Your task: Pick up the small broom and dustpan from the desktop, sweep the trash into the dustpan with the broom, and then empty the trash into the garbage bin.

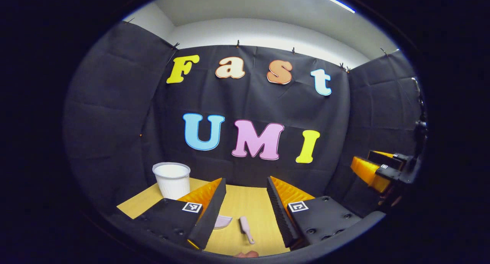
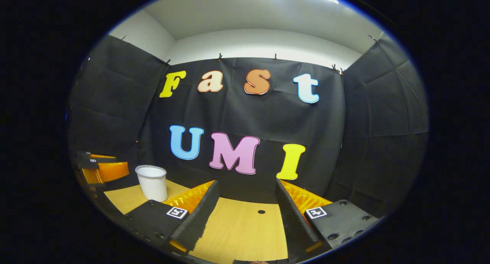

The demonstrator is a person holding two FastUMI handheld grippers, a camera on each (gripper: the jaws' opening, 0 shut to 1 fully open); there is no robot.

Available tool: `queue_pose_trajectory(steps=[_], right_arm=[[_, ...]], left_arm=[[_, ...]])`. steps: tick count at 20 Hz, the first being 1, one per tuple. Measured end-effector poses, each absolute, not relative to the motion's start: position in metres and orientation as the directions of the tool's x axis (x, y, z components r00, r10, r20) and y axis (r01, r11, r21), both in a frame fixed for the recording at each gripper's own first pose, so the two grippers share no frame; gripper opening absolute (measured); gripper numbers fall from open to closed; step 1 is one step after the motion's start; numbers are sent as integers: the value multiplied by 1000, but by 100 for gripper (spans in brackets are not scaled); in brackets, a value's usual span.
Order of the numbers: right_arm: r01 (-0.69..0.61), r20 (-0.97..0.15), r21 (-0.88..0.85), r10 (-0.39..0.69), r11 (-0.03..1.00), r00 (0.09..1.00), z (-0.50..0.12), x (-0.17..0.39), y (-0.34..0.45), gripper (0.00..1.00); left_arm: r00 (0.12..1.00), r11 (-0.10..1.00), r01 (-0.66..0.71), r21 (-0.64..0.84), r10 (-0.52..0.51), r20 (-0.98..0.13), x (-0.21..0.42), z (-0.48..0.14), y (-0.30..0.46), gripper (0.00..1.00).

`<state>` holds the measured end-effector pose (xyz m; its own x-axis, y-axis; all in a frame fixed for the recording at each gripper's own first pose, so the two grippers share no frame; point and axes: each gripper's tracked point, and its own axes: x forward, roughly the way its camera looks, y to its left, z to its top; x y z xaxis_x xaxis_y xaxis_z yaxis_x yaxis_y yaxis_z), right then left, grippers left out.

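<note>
Worktop [image 1: 245,202] wooden, light yellow-brown, runs up to the black cloth wall [image 1: 115,114]. Left gripper [image 1: 243,214] held above it, jaws spread wide, nothing between them. Small broom [image 1: 246,229] lies flat on the worktop in the gap between those jaws, pale pinkish, handle end toward the camera. Dustpan [image 1: 222,221] just beside the broom on its left, pale, partly hidden behind the left finger; cannot tell if the two touch. White ribbed garbage bin [image 1: 172,179] stands upright toward the far left of the worktop, near the wall, well apart from broom and dustpan. Small pinkish bit at the bottom edge of the left gripper view, near the broom handle, too cut off to identify.

Right gripper [image 2: 245,214] also above the worktop [image 2: 241,229], jaws spread, holding nothing. Bare wood between them, with a small dark round hole [image 2: 261,211] in the surface. Garbage bin [image 2: 152,182] sits left of the jaws in the right gripper view, upright near the back edge.

Each gripper appears at the edge of the other's view: right gripper [image 1: 377,170] at far right of the left gripper view, left gripper [image 2: 101,168] at far left of the right gripper view, beside the bin. Both off the worktop, touching nothing.
</note>
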<state>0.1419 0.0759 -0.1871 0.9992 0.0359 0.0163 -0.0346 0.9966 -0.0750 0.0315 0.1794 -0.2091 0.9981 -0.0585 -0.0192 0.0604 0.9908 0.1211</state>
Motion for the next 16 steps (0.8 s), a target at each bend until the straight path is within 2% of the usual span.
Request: queue_pose_trajectory(steps=[2, 4, 6, 11, 16], right_arm=[[-14, 15, -52, 15, 999, 1000, -191, 148, 77, 96], [12, -43, -38, -13, 999, 999, -198, 146, 79, 96], [23, -19, -41, -24, 999, 1000, -191, 151, 79, 96], [-12, -53, -36, 10, 999, 999, -200, 148, 80, 96], [-48, -87, -14, 46, 999, 995, -216, 154, 80, 96]], left_arm=[[998, 988, 63, 144, -61, -15, 33, -212, 181, 65], [996, 987, 88, 132, -85, -28, 31, -211, 177, 65], [994, 988, 112, 106, -111, -19, 36, -210, 173, 65], [997, 997, 71, 5, -71, -32, 32, -217, 168, 65], [999, 999, 33, 25, -32, -27, 39, -219, 164, 64]])
